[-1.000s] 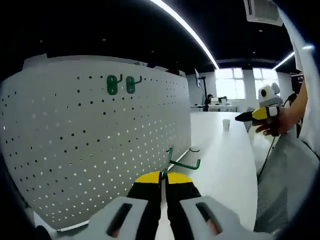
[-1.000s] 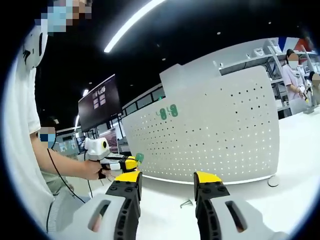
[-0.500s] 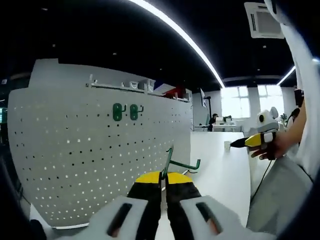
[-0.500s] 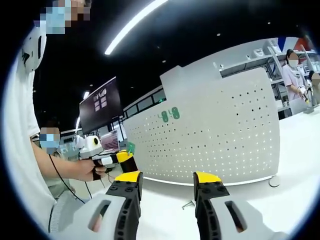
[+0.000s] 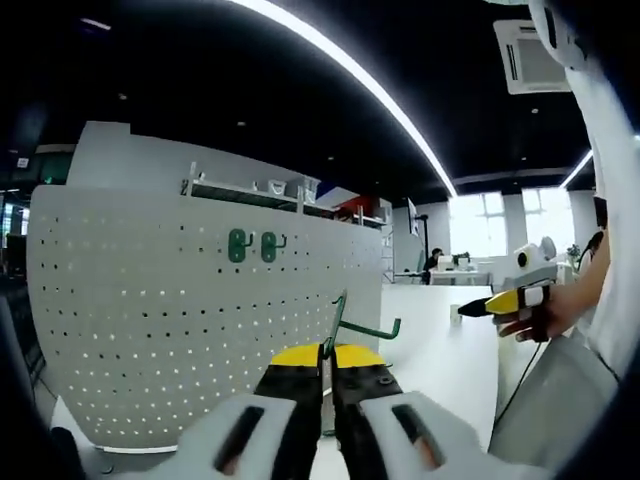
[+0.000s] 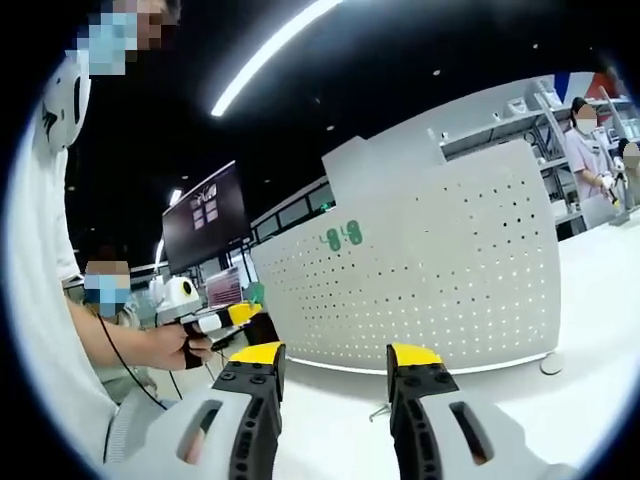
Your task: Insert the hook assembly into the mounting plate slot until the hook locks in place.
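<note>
- While my left gripper [image 5: 327, 352] keeps its jaws clamped together on the green hook [image 5: 350, 322], that hook sits in front of the white pegboard [image 5: 160, 330], not touching it.
- Two green hooks [image 5: 251, 245] hang high on the pegboard.
- My right gripper [image 6: 333, 352] has jaws apart, holding nothing, facing the pegboard above the white tabletop [image 6: 570, 370].
- One small metal piece [image 6: 378, 411] lies on the tabletop before the pegboard.

The left hand-held gripper [image 5: 327, 362] rises at the frame's lower centre, jaws pressed together. The right hand-held gripper [image 6: 332, 368] has its jaws spread wide, nothing between them.
</note>
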A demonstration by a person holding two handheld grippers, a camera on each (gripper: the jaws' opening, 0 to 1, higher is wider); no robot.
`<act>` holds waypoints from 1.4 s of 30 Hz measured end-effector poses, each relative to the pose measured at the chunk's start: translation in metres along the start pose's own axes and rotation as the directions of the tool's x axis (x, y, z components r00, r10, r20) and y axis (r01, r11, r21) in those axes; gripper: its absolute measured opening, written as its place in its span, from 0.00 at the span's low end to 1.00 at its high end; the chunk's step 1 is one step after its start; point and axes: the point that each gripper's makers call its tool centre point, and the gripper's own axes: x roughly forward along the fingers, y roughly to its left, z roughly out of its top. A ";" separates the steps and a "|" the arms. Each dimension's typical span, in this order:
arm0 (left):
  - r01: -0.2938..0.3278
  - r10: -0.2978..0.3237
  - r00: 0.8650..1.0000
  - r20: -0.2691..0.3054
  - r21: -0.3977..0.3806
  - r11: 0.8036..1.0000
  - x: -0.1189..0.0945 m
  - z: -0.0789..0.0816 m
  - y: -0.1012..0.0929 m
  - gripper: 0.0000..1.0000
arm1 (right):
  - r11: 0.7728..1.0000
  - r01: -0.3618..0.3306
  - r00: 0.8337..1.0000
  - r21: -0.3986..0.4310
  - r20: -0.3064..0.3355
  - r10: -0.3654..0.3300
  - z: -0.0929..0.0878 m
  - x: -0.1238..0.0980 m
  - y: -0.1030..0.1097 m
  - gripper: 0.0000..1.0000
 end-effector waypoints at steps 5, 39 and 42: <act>-0.013 0.013 1.000 0.007 -0.005 1.000 -0.004 -0.001 -0.001 0.01 | 1.000 -0.020 1.000 -0.001 -0.002 0.020 0.000 0.002 0.002 0.39; -0.032 0.037 0.995 0.095 -0.051 0.998 -0.010 0.016 -0.008 0.01 | 0.999 -0.046 0.998 0.010 0.031 0.046 0.007 0.010 0.009 0.39; -0.035 0.040 0.994 0.097 -0.054 0.998 -0.010 0.016 -0.009 0.01 | 0.998 -0.056 0.998 0.028 0.041 0.055 0.008 0.010 0.011 0.39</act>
